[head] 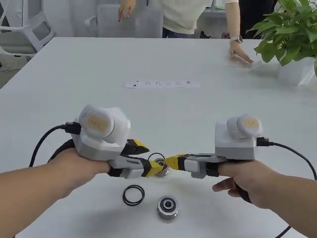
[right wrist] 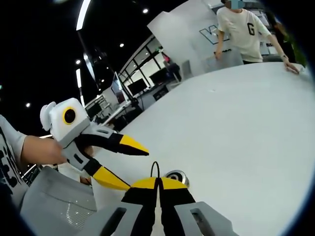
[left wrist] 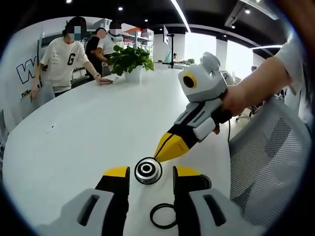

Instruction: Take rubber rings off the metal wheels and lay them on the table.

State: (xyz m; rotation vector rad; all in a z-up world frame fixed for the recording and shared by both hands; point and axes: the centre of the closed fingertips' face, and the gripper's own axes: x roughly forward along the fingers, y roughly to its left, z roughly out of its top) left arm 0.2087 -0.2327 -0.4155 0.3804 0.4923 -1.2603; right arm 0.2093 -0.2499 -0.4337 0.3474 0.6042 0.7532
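- The right tongs (right wrist: 157, 181) are pressing together, pinching a thin rubber ring (right wrist: 153, 171) beside a metal wheel (left wrist: 148, 170).
- The left tongs (left wrist: 151, 173) are standing spread around that wheel on the white surface (head: 198, 114).
- A loose ring (head: 133, 195) and a second wheel (head: 167, 207) are lying nearby.

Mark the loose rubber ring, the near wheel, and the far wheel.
loose rubber ring (head: 124, 196): head view, left side of band.
near wheel (head: 167, 204): head view, hub.
far wheel (left wrist: 148, 170): left gripper view, hub.
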